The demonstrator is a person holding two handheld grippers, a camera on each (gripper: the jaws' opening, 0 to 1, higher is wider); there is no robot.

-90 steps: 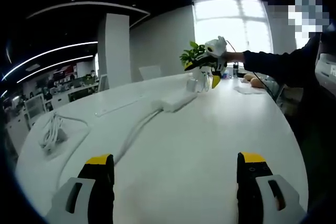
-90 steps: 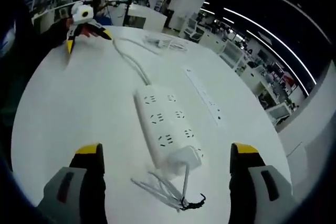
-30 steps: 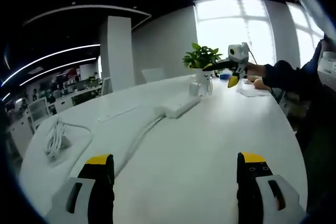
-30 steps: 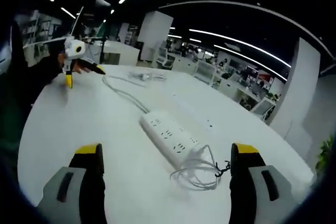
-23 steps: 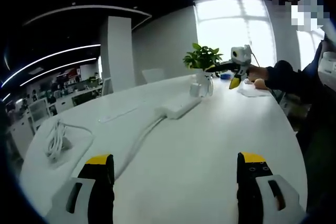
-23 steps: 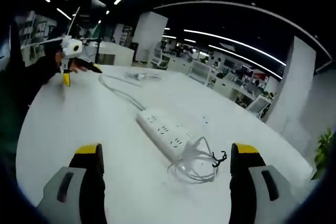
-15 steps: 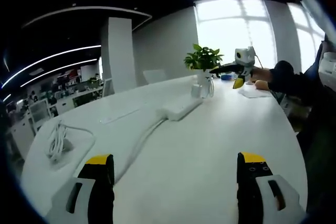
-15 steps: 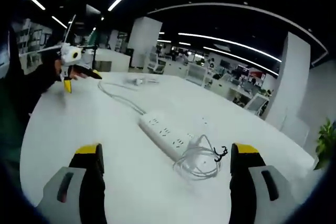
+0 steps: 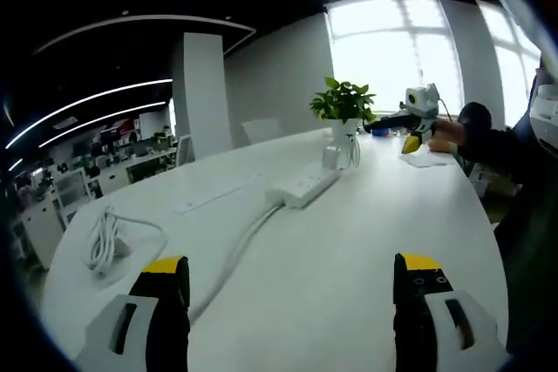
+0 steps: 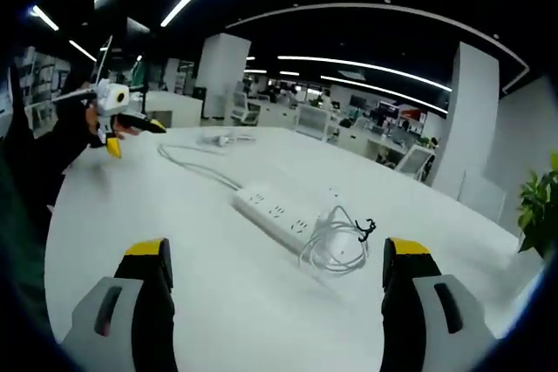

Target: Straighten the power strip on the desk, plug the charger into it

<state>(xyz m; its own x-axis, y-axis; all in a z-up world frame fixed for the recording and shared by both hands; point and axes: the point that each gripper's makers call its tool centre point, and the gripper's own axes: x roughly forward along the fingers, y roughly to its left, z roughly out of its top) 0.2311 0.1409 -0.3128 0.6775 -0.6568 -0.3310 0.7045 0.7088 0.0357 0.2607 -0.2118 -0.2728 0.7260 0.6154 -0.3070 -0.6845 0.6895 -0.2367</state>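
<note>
The white power strip (image 10: 275,213) lies at a slant on the white desk (image 10: 157,241). Loops of thin white lead with a black tie (image 10: 336,246) rest at its near end. My right gripper (image 10: 275,302) is open, short of the strip, with nothing between its jaws. In the left gripper view the power strip (image 9: 303,189) lies far ahead with a small white block (image 9: 331,156) at its far end. Its thick cable (image 9: 235,254) runs back to a coiled bundle (image 9: 109,246). My left gripper (image 9: 292,302) is open over bare desk.
A potted plant (image 9: 343,102) stands behind the strip. The other gripper (image 9: 418,119), held by a dark-sleeved hand, hovers beyond it. A flat socket panel (image 9: 209,189) is set in the desk. Across the desk I see the left gripper (image 10: 113,111) and the cable bundle (image 10: 222,138).
The right gripper has tipped from looking down on the strip to looking level along the desk, and has drawn back. In the left gripper view it drifts to the right. The strip stays put.
</note>
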